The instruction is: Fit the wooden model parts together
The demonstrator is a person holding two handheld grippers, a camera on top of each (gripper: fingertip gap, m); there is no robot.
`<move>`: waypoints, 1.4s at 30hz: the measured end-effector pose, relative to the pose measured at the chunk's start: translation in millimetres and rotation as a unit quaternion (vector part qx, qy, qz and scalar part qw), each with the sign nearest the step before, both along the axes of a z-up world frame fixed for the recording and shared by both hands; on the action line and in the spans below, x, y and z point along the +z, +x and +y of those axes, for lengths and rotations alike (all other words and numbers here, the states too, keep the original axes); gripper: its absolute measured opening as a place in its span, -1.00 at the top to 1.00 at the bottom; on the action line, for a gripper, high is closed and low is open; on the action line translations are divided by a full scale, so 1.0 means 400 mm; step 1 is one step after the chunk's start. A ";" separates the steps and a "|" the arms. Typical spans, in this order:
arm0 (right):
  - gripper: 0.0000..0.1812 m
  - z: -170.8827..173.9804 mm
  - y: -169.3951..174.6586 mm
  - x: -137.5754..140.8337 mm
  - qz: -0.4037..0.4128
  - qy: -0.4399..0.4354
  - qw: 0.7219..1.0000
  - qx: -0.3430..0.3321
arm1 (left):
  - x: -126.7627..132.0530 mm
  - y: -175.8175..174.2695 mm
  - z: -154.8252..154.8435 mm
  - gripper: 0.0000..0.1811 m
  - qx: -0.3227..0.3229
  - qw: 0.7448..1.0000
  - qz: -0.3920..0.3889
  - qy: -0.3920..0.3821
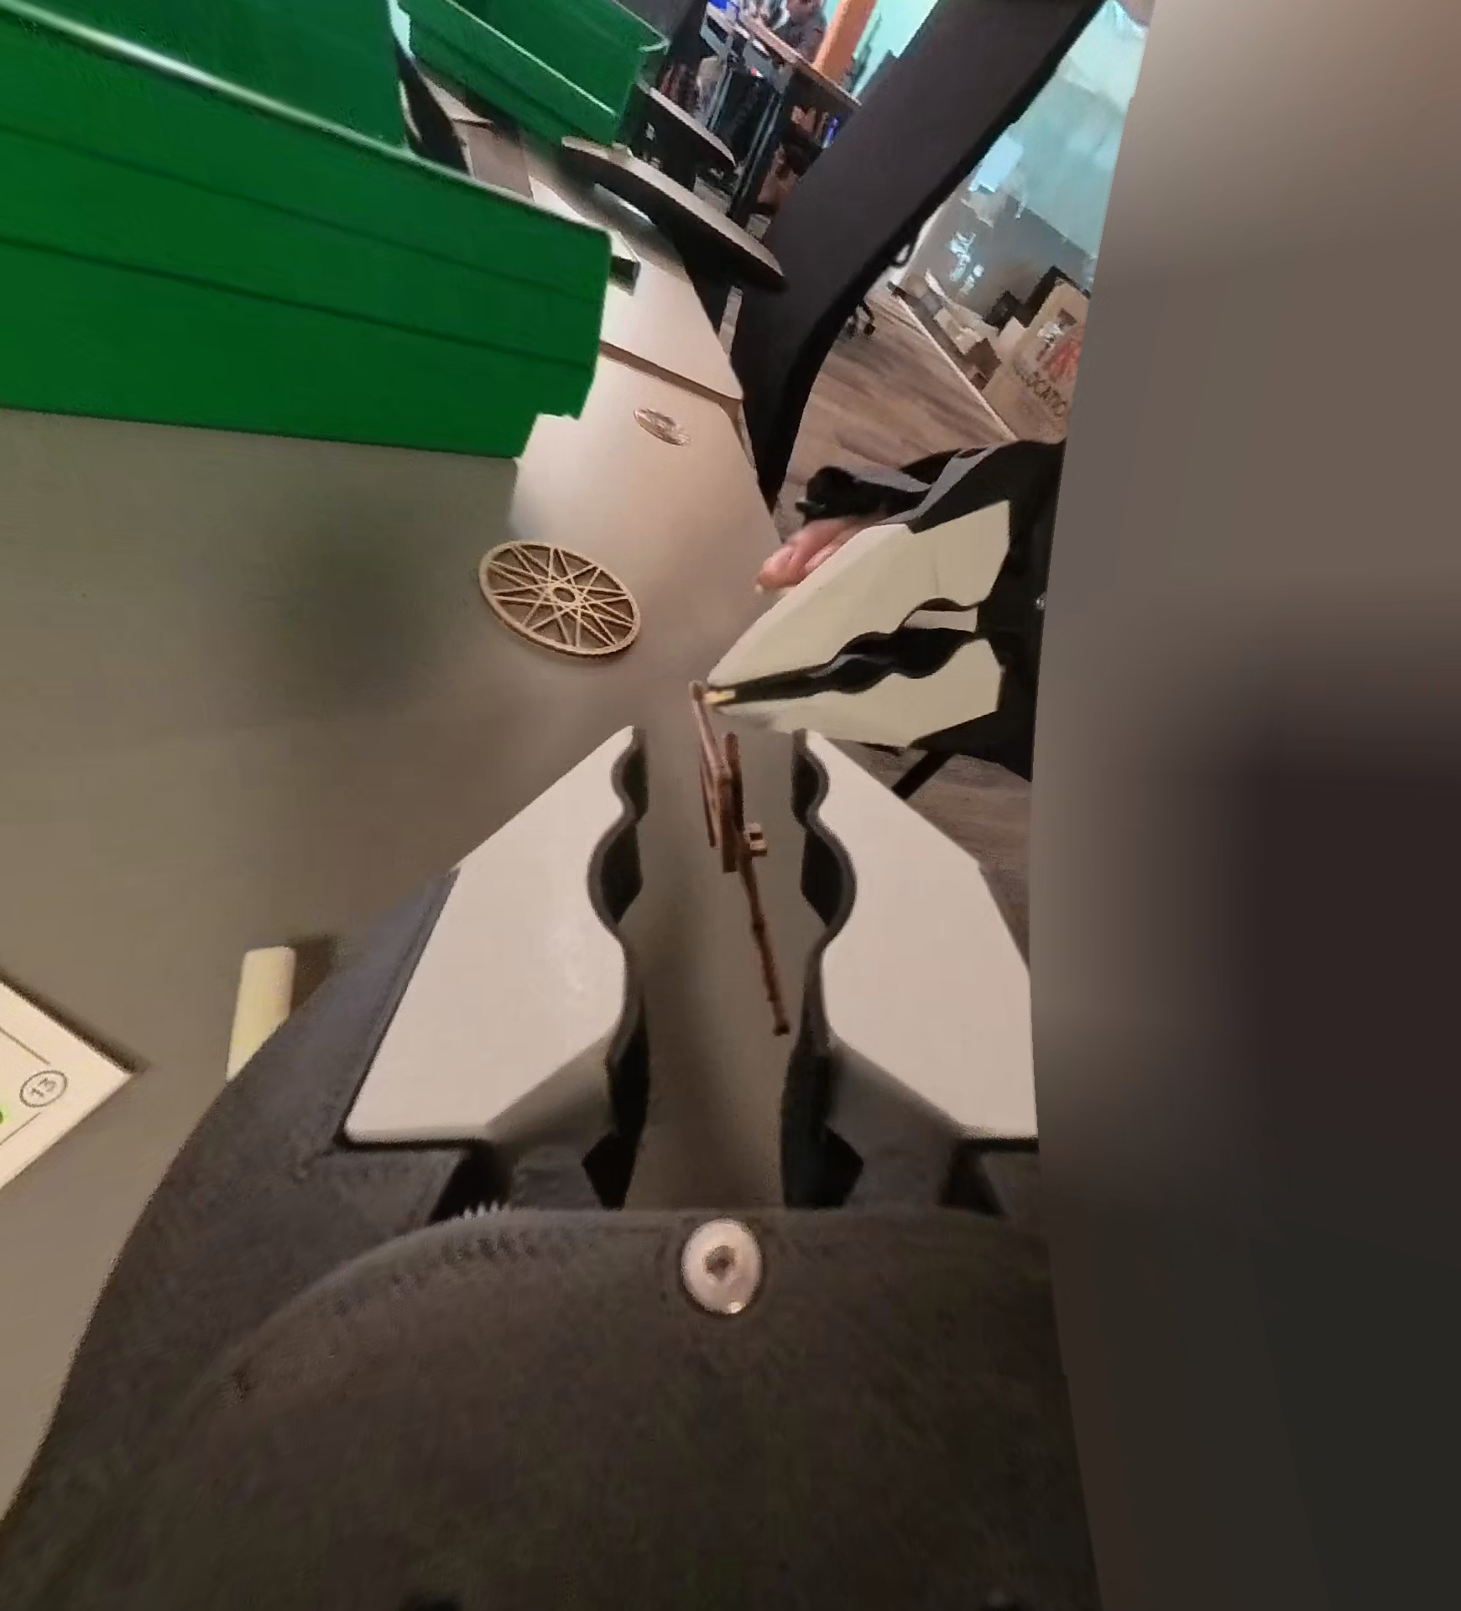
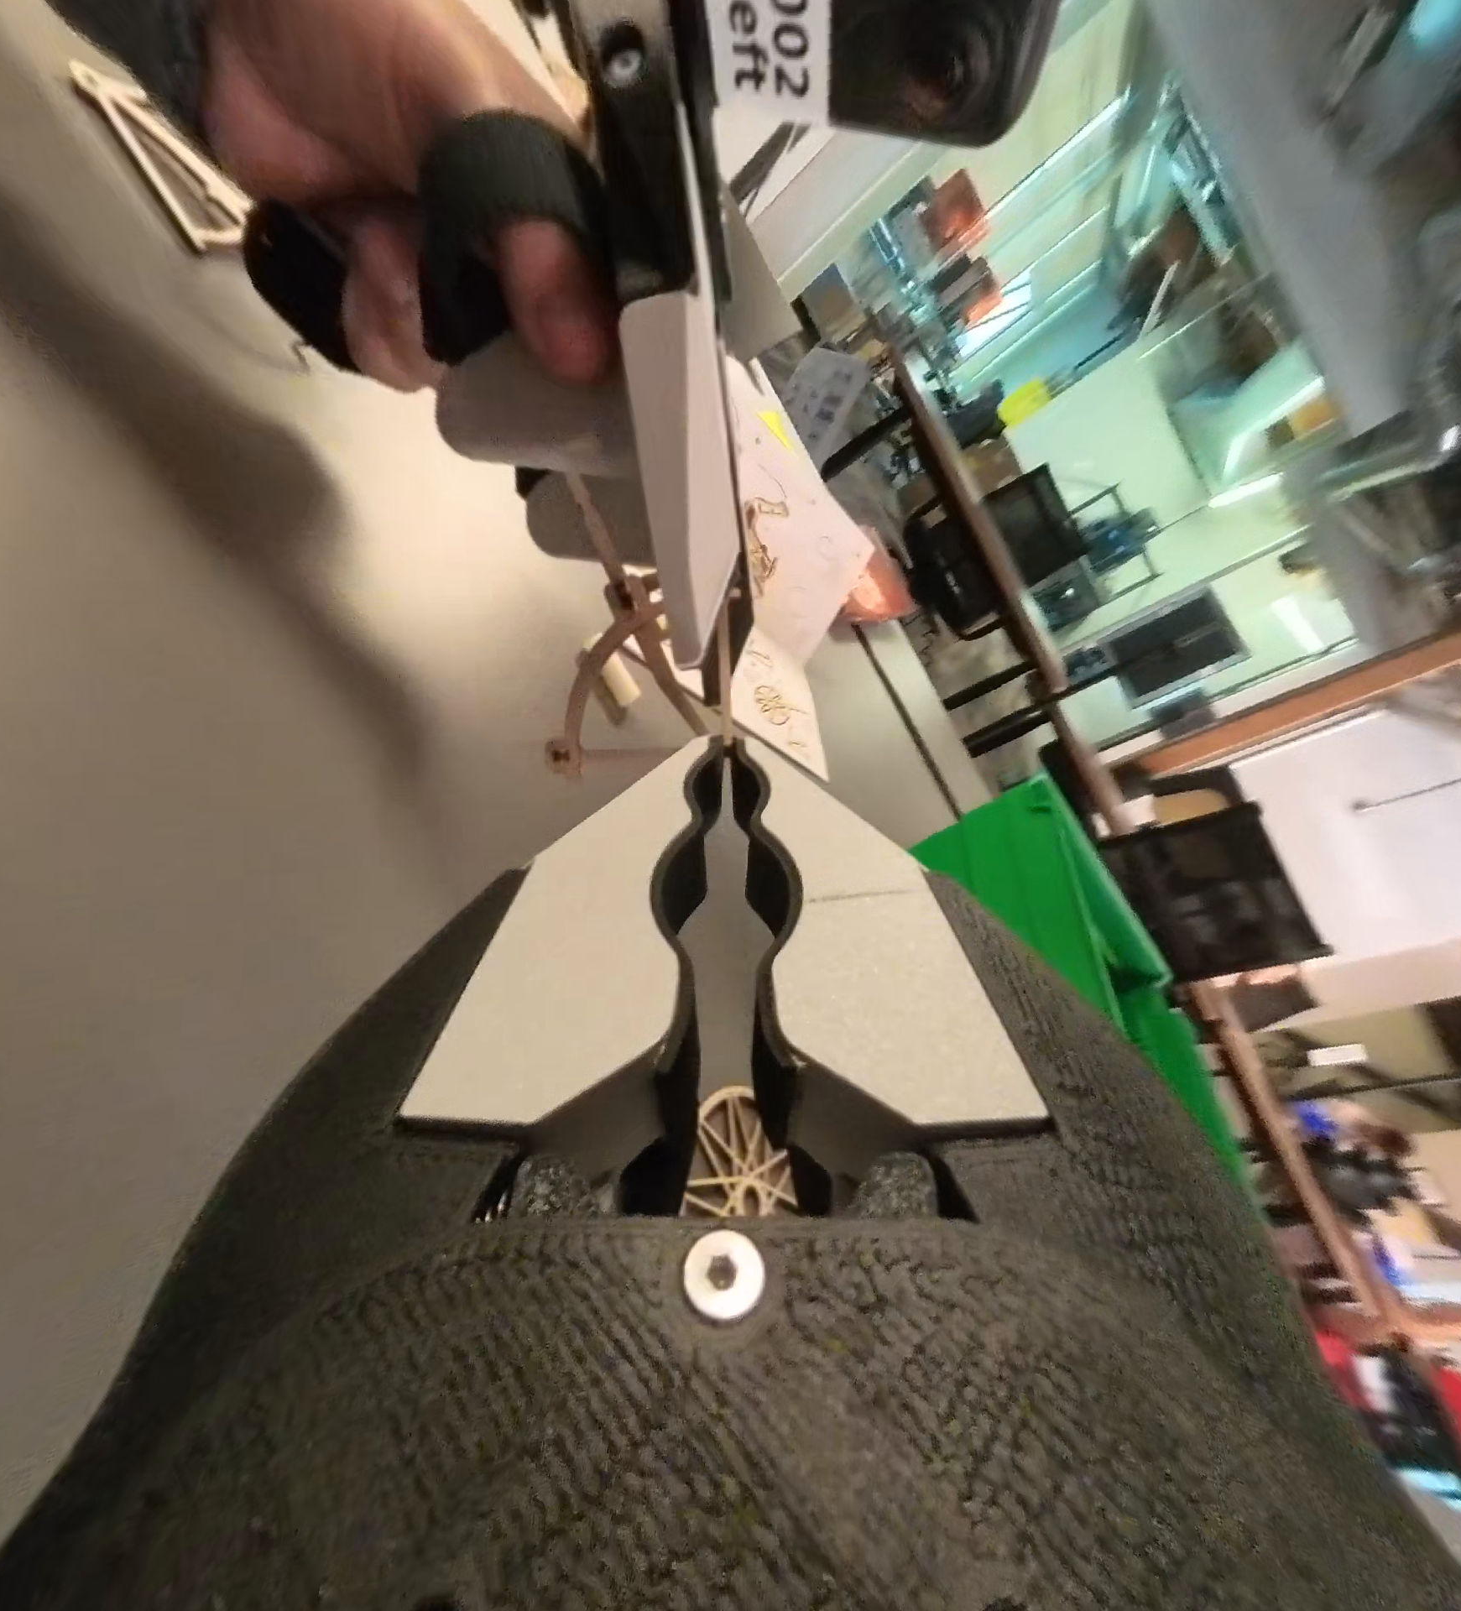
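A thin wooden frame part (image 1: pixel 731 837) hangs edge-on above the grey table (image 1: pixel 186 697). My right gripper (image 1: pixel 716 690) comes in from the right and is shut on the frame's top tip. My left gripper (image 1: pixel 718 741) is open, its fingers on either side of the frame without touching it. In the right wrist view my right gripper (image 2: pixel 722 754) pinches a thin strut of the frame (image 2: pixel 625 601), which runs up between the left gripper's fingers (image 2: pixel 683 488). A round wooden spoked wheel (image 1: pixel 559 598) lies flat on the table beyond.
Stacked green bins (image 1: pixel 256 288) stand at the back left. An instruction sheet (image 1: pixel 3 1098) and a small white cylinder (image 1: pixel 260 994) lie near the left gripper. Another flat wooden part (image 2: pixel 160 174) lies on the table. A black chair (image 1: pixel 866 218) stands past the table edge. The grippers are tip to tip, or close to it. The round wooden spoked wheel (image 1: pixel 559 598) is about equally far from each gripper, around 15 cm. Seen from the right wrist view (image 2: pixel 751 1178) as well.
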State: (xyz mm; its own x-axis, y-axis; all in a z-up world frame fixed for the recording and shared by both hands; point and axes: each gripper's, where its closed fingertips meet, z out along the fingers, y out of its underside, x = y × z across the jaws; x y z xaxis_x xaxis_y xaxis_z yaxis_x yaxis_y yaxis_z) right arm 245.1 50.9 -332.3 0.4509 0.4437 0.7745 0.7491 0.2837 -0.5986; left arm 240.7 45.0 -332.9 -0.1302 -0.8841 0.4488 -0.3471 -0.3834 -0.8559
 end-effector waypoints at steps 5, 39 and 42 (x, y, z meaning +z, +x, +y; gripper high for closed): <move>1.00 -0.008 -0.013 0.026 -0.039 0.077 0.996 0.003 | 0.020 0.000 -0.001 0.79 0.014 0.999 -0.013 0.040; 1.00 0.037 0.003 -0.057 -0.112 0.092 0.982 -0.120 | -0.061 0.020 0.041 0.98 0.087 0.979 0.013 0.184; 1.00 0.048 0.010 -0.061 -0.115 0.087 0.980 -0.138 | -0.068 0.027 0.054 0.99 0.096 0.974 0.025 0.203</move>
State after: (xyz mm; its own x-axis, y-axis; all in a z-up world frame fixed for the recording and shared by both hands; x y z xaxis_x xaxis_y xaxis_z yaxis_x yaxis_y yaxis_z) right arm 249.2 70.2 -356.8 0.3398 0.1810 0.9229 0.9212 0.1337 -0.3654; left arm 251.4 66.7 -360.3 0.0673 -0.9960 0.0591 -0.3472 -0.0789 -0.9345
